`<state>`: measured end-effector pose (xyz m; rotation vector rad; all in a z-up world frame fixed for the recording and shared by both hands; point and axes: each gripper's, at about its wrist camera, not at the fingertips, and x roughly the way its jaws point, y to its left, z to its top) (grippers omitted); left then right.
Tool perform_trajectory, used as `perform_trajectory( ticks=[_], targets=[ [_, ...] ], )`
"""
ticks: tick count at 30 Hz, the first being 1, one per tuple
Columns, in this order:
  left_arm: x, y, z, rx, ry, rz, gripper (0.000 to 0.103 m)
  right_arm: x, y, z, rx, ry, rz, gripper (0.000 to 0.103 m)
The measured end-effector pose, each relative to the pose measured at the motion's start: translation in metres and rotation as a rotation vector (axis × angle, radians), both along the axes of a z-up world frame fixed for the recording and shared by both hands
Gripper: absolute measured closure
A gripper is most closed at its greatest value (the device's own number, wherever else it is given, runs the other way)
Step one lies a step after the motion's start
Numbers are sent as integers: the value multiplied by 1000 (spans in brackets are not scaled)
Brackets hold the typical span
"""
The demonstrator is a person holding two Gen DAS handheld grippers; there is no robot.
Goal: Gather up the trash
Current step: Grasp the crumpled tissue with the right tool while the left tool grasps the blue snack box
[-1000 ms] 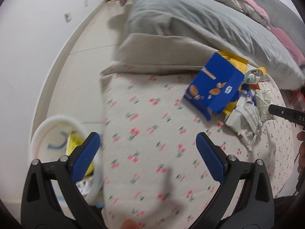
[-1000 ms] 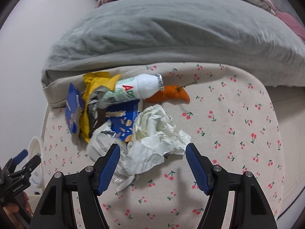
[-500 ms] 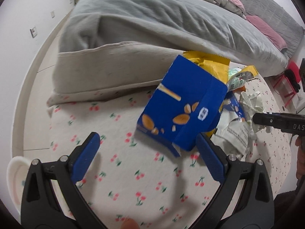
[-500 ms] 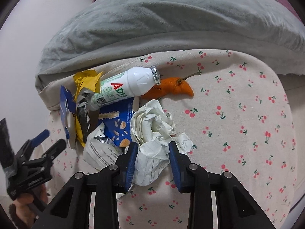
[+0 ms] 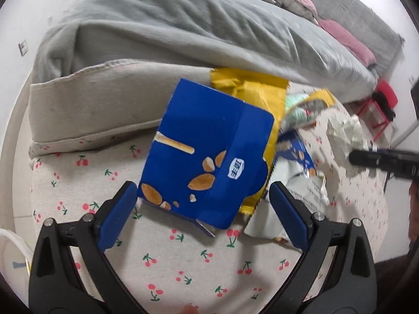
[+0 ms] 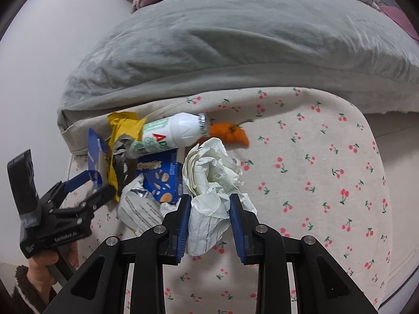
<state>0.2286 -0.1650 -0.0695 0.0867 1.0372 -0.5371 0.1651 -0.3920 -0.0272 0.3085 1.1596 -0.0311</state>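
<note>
Right tongs (image 6: 208, 222) clamped on paper wad (image 6: 212, 180); left tongs (image 5: 203, 214) apart, box (image 5: 207, 154) between pads, frame centre.

Over the last second, our right gripper (image 6: 208, 216) has closed from wide open onto the crumpled paper (image 6: 212, 180), whose lower end is now pinched between the blue pads (image 6: 183, 217). Our left gripper (image 5: 203, 210), jaws as wide as before, has swung away from the white bin and moved up to the blue snack box (image 5: 207, 154), which now sits between its fingertips.
</note>
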Motion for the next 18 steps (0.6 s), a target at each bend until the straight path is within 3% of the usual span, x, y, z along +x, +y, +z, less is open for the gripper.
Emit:
perform_trajectory(
  ticks=[5,7,18],
  targets=[
    [-3,7,-4,10,15,-10,17,0,-10,-6,14,5,-23,73],
    [-4,9,-6,7,32,-9,29,-3,-13,-6,15,3,-28,73],
    [-14,29,5,-30,44,25,34,-12,-2,5,7,-29,-29,73]
  ],
)
